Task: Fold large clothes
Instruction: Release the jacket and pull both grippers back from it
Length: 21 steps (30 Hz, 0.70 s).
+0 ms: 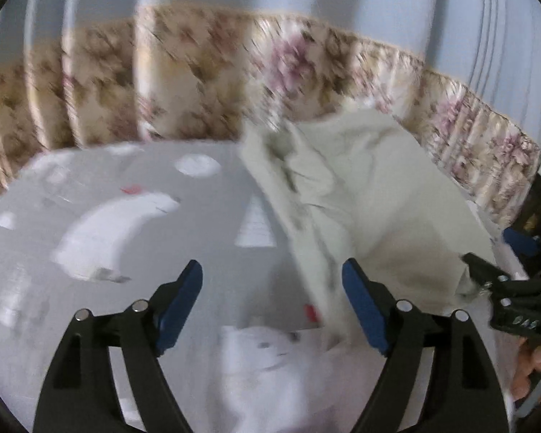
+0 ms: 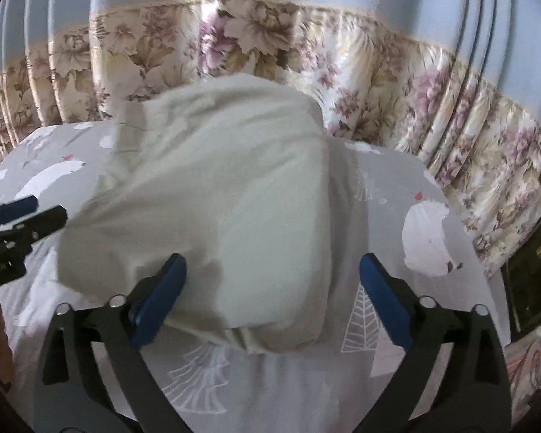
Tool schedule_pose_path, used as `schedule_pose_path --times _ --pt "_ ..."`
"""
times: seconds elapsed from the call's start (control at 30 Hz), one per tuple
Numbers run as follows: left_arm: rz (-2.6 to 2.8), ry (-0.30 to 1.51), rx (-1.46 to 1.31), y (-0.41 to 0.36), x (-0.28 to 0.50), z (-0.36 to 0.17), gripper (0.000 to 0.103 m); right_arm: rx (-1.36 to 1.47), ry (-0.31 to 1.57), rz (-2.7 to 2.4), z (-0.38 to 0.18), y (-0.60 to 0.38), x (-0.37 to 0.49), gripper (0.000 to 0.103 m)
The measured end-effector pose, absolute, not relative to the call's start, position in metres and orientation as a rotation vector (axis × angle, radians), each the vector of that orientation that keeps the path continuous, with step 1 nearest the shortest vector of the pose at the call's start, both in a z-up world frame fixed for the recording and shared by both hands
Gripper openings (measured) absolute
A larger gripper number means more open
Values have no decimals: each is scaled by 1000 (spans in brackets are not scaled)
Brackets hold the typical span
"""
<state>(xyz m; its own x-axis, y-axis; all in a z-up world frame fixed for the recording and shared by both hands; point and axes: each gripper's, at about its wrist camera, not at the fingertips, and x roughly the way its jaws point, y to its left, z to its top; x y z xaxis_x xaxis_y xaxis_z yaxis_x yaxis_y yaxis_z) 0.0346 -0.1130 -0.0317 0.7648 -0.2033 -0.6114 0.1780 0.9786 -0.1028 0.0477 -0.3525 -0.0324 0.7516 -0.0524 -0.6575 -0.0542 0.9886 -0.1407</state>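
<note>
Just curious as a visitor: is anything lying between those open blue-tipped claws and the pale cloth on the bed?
Nothing visible. The cream garment lies on the grey bedsheet directly ahead of the open right gripper; the open left gripper sits at its edge.

Left gripper [image 1: 272, 303] open over a grey printed sheet [image 1: 90, 288]

Its blue pads [image 1: 182, 299] stand wide apart with nothing pressed between them; the pale garment [image 1: 371, 209] lies crumpled to the right, its edge beside the right pad. The right gripper [image 1: 501, 288] shows at the far right edge, a flowered curtain [image 1: 198, 72] behind. The picture is blurred.
</note>
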Motion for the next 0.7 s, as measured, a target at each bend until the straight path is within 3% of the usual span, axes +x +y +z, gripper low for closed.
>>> schedule_pose_path --times 0.23,0.7 --pt "-53 579 20 -61 5 -2 101 -79 670 65 2 -316 27 100" --pt "-1 503 -19 -21 -30 13 101 11 456 134 22 -277 -31 100"
